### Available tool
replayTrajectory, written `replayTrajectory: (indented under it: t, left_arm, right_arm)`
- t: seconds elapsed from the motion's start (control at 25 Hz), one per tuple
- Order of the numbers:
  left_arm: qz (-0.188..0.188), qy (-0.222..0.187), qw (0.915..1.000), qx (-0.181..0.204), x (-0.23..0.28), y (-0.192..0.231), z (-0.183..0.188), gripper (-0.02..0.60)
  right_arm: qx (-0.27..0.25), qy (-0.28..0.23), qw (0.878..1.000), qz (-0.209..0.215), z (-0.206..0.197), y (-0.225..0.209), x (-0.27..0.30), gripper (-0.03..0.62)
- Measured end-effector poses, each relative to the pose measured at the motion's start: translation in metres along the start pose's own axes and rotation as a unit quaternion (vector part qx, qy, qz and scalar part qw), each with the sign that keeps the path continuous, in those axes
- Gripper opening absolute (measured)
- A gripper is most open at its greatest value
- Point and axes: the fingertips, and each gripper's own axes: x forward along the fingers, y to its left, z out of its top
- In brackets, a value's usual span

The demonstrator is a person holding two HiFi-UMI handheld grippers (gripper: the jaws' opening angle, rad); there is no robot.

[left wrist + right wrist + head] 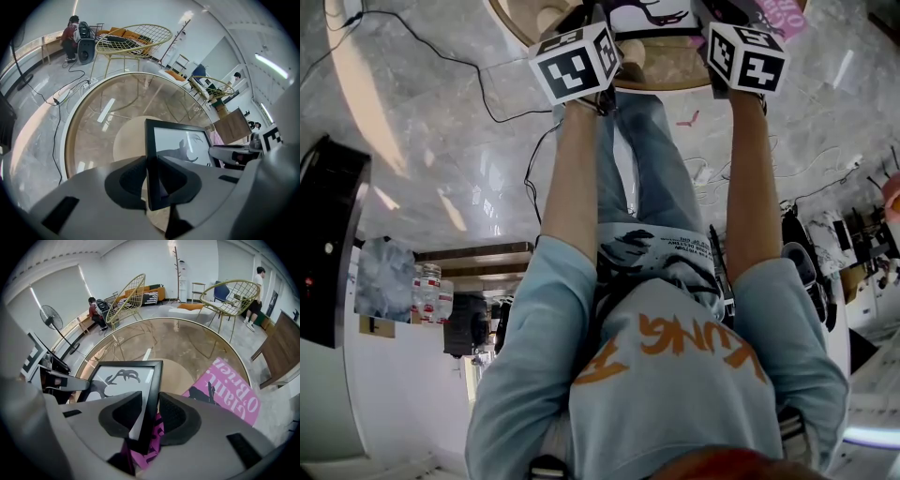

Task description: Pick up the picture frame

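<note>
The black picture frame [180, 140] with a white print of a dark animal figure lies on the round glass table [93, 117]. My left gripper [152, 180] is shut on the frame's left edge, a pad against each side. In the right gripper view the picture frame [119, 378] has its right edge between the pads of my right gripper [149, 416], which is shut on it. In the head view both marker cubes [577, 61] [745, 56] sit at the top, either side of the frame [652, 14]; the jaws are hidden there.
A pink magazine [229, 394] lies under the frame's right side. Gold wire chairs [133, 40] [229, 294] stand beyond the table. Cables [61, 93] trail on the marble floor. A fan [51, 317], a wooden cabinet [281, 348] and people stand farther off.
</note>
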Motion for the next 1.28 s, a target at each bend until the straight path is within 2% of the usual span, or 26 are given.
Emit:
replayTrajectory:
  t: [0.12, 0.24, 0.36, 0.6, 0.84, 1.0, 1.16, 1.28]
  left_arm:
    - [0.002, 0.000, 1.0000, 0.007, 0.002, -0.002, -0.001, 0.084]
    - [0.002, 0.001, 0.9999, 0.015, -0.001, -0.004, -0.001, 0.080]
    - [0.000, -0.004, 0.9999, 0.011, -0.005, -0.005, -0.004, 0.077]
    - [0.010, -0.065, 0.9976, 0.023, -0.038, -0.015, -0.002, 0.075]
    - [0.022, -0.122, 0.9910, 0.050, -0.084, -0.042, 0.006, 0.075]
    - [0.023, -0.153, 0.9853, 0.073, -0.130, -0.074, 0.005, 0.075]
    - [0.028, -0.190, 0.9774, 0.089, -0.188, -0.101, 0.015, 0.075]
    - [0.025, -0.216, 0.9689, 0.118, -0.229, -0.135, 0.025, 0.075]
  right_arm:
    - [-0.003, -0.003, 1.000, 0.010, 0.002, -0.001, -0.004, 0.111]
    - [0.014, 0.000, 1.000, 0.012, 0.006, -0.006, -0.010, 0.077]
    - [0.026, -0.001, 1.000, 0.017, 0.005, -0.005, -0.016, 0.071]
    - [0.037, -0.044, 0.997, 0.044, -0.004, 0.003, -0.038, 0.071]
    - [0.043, -0.108, 0.991, 0.061, 0.007, 0.003, -0.087, 0.071]
    - [0.061, -0.133, 0.987, 0.070, 0.006, 0.000, -0.136, 0.071]
    - [0.063, -0.169, 0.980, 0.086, 0.020, 0.009, -0.192, 0.071]
    - [0.079, -0.202, 0.972, 0.089, 0.026, 0.004, -0.242, 0.071]
